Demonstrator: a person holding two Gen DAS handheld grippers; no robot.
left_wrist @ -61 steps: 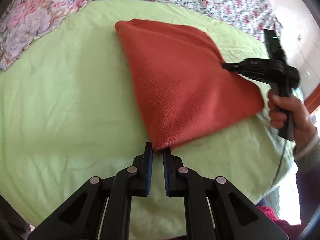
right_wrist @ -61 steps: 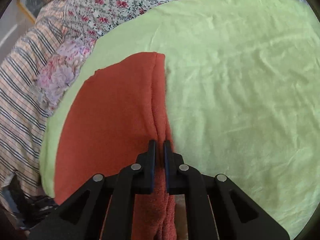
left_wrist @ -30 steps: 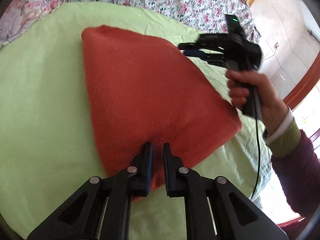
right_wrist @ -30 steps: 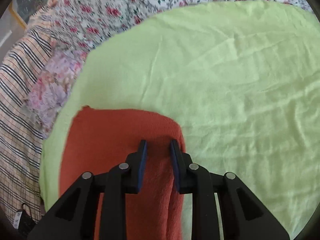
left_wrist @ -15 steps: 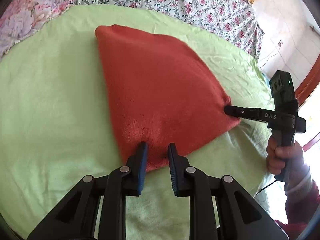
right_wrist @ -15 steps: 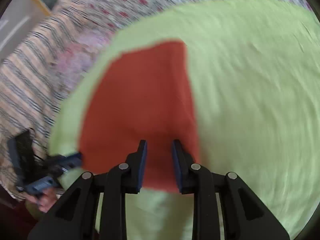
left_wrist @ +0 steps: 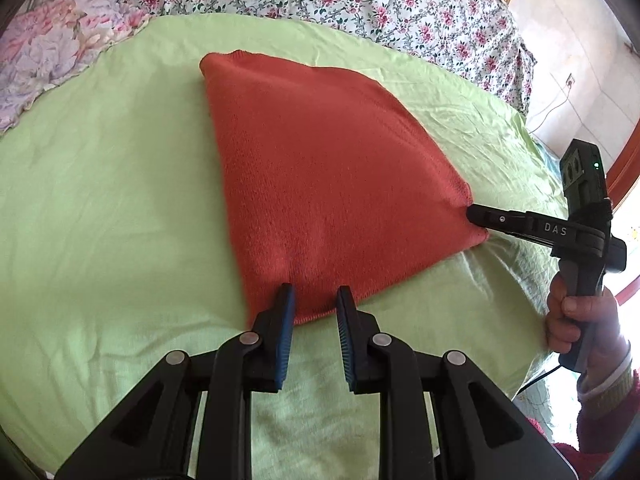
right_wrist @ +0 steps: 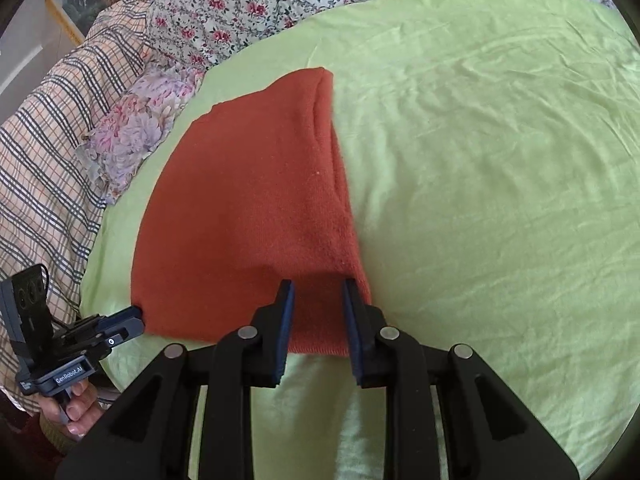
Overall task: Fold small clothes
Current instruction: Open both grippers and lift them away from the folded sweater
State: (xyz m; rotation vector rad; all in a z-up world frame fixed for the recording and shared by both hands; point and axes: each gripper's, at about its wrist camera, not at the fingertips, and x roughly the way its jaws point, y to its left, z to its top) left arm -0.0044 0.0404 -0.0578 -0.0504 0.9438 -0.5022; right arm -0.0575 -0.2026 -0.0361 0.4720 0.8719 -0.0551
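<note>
Floral quilt (left_wrist: 360,4) behind green sheet (left_wrist: 100,184)

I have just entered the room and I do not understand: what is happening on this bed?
A person is folding an orange knitted garment on a green sheet. It lies flat, already folded. The left gripper and right gripper each sit at a near corner, jaws apart, not pinching it.

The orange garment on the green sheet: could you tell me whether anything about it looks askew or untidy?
Nothing stands out. The orange garment lies flat and smoothly folded on the green sheet, with no loose sleeve showing. Each claw, left and right, has its tips over a near corner.
</note>
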